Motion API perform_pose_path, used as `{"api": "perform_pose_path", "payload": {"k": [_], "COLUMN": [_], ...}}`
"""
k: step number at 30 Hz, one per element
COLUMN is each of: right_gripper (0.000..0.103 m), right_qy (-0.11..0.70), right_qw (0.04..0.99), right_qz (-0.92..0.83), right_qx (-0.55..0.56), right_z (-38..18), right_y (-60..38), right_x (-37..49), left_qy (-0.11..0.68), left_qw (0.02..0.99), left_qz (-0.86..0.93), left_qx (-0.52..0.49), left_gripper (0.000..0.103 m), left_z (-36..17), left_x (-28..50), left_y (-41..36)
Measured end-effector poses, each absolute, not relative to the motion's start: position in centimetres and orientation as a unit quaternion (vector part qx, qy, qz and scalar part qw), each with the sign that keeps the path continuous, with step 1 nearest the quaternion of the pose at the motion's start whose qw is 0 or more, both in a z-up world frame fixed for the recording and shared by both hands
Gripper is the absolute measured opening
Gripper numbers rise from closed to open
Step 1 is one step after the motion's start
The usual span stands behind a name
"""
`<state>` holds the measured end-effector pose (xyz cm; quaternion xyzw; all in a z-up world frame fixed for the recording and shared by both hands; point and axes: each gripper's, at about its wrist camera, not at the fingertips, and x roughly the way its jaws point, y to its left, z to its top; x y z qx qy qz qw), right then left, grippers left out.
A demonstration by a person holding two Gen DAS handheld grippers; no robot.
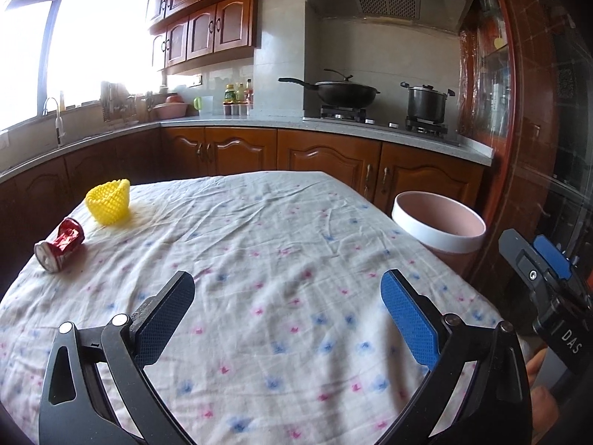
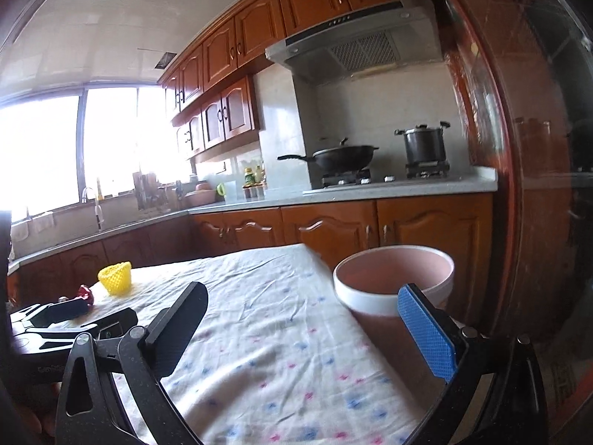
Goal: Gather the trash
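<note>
A crushed red can (image 1: 61, 244) lies on its side at the table's far left, next to a yellow foam net (image 1: 108, 202). Both also show in the right wrist view, the net (image 2: 115, 277) in full and the can (image 2: 85, 294) partly hidden behind my left gripper. A pink bin with a white rim (image 1: 439, 228) stands off the table's right edge; it also shows in the right wrist view (image 2: 393, 282). My left gripper (image 1: 287, 289) is open and empty above the near table. My right gripper (image 2: 302, 298) is open and empty, near the bin.
The table (image 1: 281, 230) wears a floral cloth. Behind it run wooden cabinets and a counter with a wok (image 1: 344, 92) and a pot (image 1: 426, 102) on the stove. A sink and window are at the left.
</note>
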<state>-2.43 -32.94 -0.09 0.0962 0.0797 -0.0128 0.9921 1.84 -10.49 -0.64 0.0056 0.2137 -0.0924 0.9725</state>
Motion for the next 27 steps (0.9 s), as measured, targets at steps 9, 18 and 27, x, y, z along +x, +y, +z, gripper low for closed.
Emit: {"api": "perform_pose_path", "payload": {"k": [9, 18, 27], "right_gripper": [0.103, 0.103, 0.103], "right_qy": [0.093, 0.102, 0.111], "right_qw": [0.991, 0.99, 0.989], "right_qz": [-0.004, -0.003, 0.0], "right_qx": [0.093, 0.098, 0.099], "right_z": [-0.7, -1.1, -1.5], "right_y": [-32.2, -32.4, -32.2], "right_x": [-2.5, -2.2, -1.8], "left_qy": [0.221, 0.218, 0.216], "left_qw": [0.973, 0.974, 0.975], "left_qz": [-0.07, -0.062, -0.057], "left_qx": [0.011, 0.016, 0.012], "left_gripper": [0.103, 0.103, 0.103], "left_z": [-1.1, -1.1, -1.2], "left_x": [1.6, 1.5, 1.6], "left_y": [-10.0, -9.9, -9.6]}}
